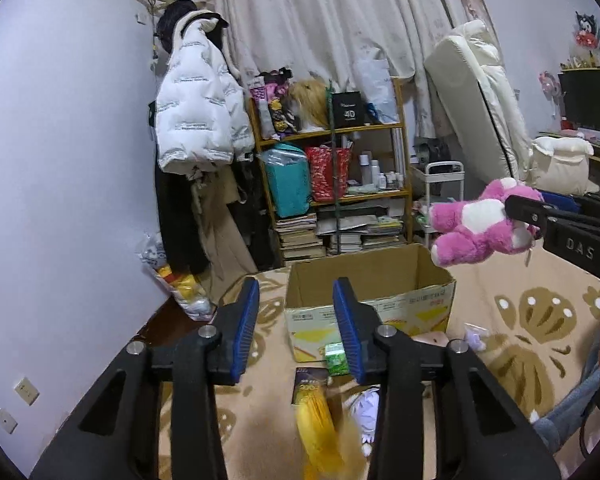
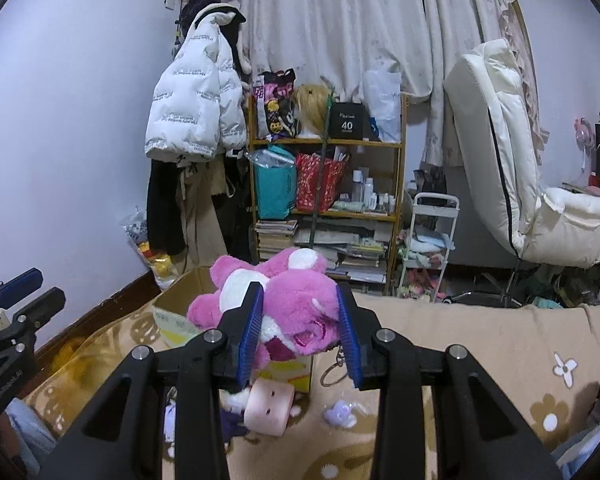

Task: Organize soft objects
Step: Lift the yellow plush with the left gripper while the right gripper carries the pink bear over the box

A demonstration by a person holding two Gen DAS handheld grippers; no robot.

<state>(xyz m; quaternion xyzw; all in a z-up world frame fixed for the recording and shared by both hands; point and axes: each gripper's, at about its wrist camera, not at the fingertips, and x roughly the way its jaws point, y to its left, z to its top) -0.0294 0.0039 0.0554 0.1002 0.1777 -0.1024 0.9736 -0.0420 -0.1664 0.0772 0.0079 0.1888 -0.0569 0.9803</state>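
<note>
Between the blue pads of the right gripper (image 2: pixel 300 328) sits a pink plush bear (image 2: pixel 276 296), its white belly and snout turned up and its limbs spilling past the fingertips toward the far side. That gripper's jaws stand partly apart, pressed into the bear's body on both sides, and a metal key ring (image 2: pixel 334 372) dangles from the toy just below them. From the left wrist view the same bear (image 1: pixel 476 224) hangs in the air above and just to the right of the cardboard box (image 1: pixel 370 300), clamped at the tip of the right gripper (image 1: pixel 518 208). The left gripper (image 1: pixel 296 328) has nothing between its pads; they show a gap, yet this is as close as they come, so it counts as closed and empty. The box stands open on the beige patterned carpet (image 1: pixel 520 312), and what can be seen of its inside shows only bare cardboard; the bottom is hidden. On the carpet in front of the box lie a yellow plush toy (image 1: pixel 320 420), a green packet (image 1: pixel 336 358), a pink cylindrical plush with a small face (image 2: pixel 268 404), and a small lilac toy (image 2: pixel 340 412).
</note>
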